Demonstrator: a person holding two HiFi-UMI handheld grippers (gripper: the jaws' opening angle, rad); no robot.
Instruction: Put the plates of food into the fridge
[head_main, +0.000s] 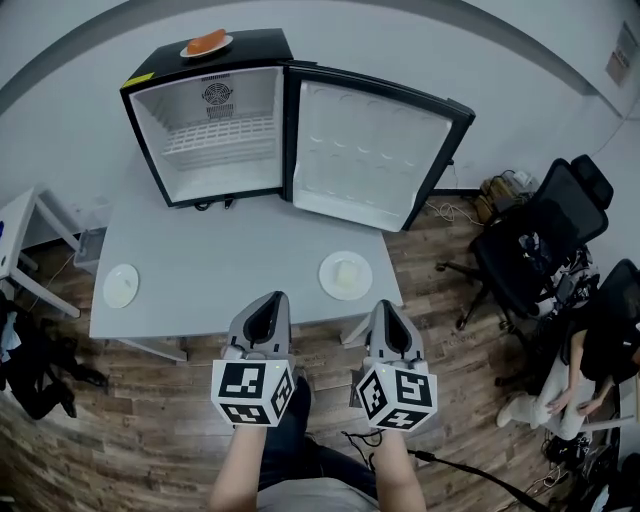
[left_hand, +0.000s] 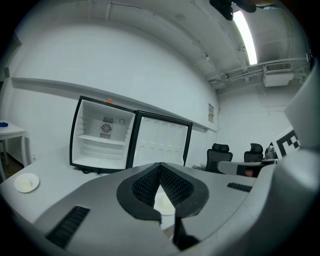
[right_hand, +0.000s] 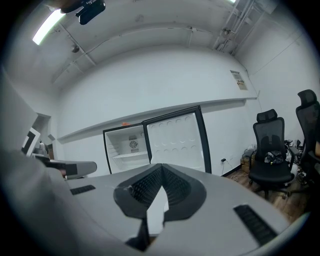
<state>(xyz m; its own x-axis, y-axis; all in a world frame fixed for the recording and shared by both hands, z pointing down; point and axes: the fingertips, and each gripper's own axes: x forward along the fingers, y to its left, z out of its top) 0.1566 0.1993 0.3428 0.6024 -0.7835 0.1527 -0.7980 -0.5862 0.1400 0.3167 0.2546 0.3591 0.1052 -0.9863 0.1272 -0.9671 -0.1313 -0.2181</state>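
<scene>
Both tools are sitting fully closed and holding nothing. In the left gripper view the left gripper (left_hand: 160, 165) is showing its two ribbed pads meeting at the tip, with only a pale patch of table and plate visible through the slit below them. The right gripper (right_hand: 161, 166) is doing the same in its own view: pads together, nothing pinched.

In the head view both are hovering side by side over the near edge of the table (head_main: 200, 250), pointing toward the fridge (head_main: 260, 45). Each one's marker cube (head_main: 252, 392) is facing the camera.

The fridge is standing at the far end of the table with its door (head_main: 365, 155) hanging wide open to the right, and a wire shelf (head_main: 215, 138) is showing inside.

All three plates are lying outside it. The left plate (head_main: 110, 290) is sitting near the table's left edge. The right plate (head_main: 326, 270) is sitting near the table's front right corner, just ahead of the grippers and nearer the right one. Each is carrying something pale that I cannot identify. The third plate (head_main: 227, 42) is resting on top of the fridge — well apart from both grippers — with orange food (head_main: 205, 42) on it.

Off to the right, black chairs (head_main: 530, 240) are standing on the wood floor (head_main: 130, 420), and a person (head_main: 590, 370) is sitting there.
</scene>
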